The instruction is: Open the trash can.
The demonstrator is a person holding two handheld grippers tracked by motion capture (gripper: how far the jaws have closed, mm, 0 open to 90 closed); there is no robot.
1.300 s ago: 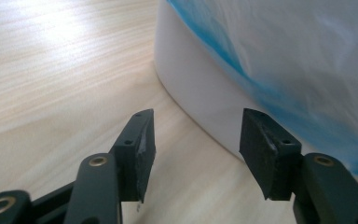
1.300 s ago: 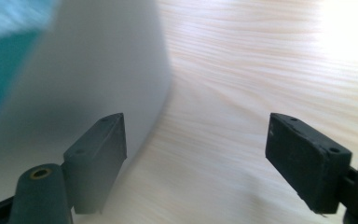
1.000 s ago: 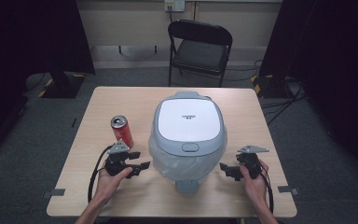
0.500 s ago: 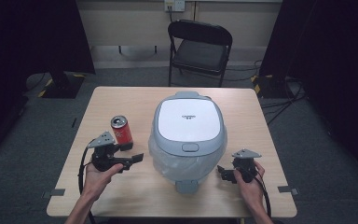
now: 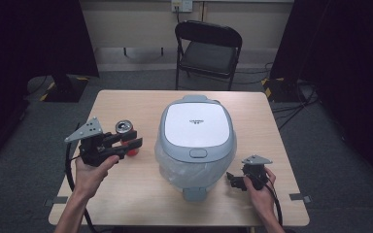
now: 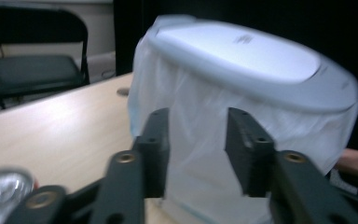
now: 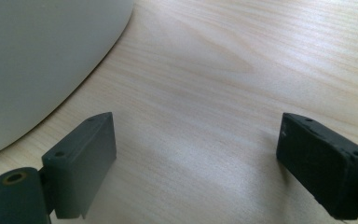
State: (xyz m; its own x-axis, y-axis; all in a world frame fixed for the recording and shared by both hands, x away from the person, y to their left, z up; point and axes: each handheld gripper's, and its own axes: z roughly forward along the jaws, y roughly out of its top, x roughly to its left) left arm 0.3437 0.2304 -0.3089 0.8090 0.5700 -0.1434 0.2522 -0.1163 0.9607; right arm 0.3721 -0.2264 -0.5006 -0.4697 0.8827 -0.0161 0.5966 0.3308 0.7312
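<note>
A grey waste bin with a white-topped lid and a clear plastic liner stands in the middle of the wooden table. To its left stands a red drink can with a silver top. My left gripper is lifted off the table just in front of the can and points right, at the bin. Its jaws have just been closing; a gap remains and nothing is between them. The can's top shows low at the left of the left gripper view. My right gripper rests low beside the bin's right front, open and empty.
A black folding chair stands behind the table's far edge. Cables trail from both grippers over the near edge. The bin's wall lies close on the left of the right gripper view. Dark curtains flank the room.
My left hand has lifted its gripper off the table and drawn it leftward, level with the can. Its jaws stand narrower than before. The right hand has kept still.
</note>
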